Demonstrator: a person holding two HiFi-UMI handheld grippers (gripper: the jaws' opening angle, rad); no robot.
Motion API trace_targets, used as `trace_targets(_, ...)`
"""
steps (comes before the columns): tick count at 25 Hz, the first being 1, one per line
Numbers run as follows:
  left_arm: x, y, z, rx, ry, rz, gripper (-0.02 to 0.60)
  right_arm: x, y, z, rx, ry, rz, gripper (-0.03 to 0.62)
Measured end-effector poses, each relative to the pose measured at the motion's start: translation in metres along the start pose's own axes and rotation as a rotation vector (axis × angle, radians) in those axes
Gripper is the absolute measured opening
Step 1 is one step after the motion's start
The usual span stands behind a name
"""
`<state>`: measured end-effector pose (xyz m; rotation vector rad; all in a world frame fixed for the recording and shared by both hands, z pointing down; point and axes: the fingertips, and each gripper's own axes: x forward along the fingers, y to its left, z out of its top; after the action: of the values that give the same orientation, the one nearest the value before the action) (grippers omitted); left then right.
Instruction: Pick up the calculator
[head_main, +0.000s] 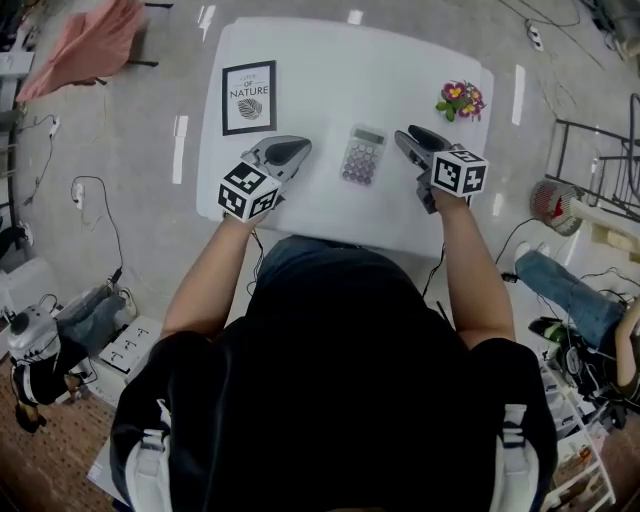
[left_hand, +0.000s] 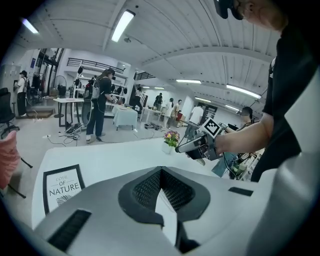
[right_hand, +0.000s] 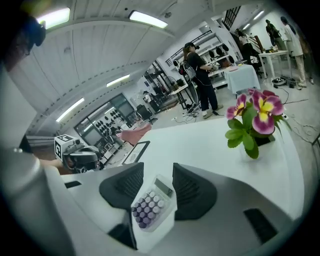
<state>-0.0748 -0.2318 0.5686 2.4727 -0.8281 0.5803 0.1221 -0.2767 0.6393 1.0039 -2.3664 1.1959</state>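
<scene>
Lilac-keyed calculator, between left tongs and right tongs

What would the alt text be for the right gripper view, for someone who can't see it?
A small calculator with purple keys lies on a white table, seen between the two dark jaws of the right gripper, which stand apart and do not touch it. Potted pink flowers stand at right; the left gripper and a framed print show at left.
</scene>
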Motion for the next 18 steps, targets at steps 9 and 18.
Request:
trace_targets(9, 0.019, 0.004, -0.038, -0.064, 0.021, -0.055, 0.017, 0.039, -0.020, -0.030, 0.028, 0.090, 0.000, 0.193)
trace_targets(18, 0.045, 0.004, -0.089, -0.100, 0.123, -0.097, 0.017, 0.067, -0.030, -0.046, 0.006, 0.163, 0.031, 0.204)
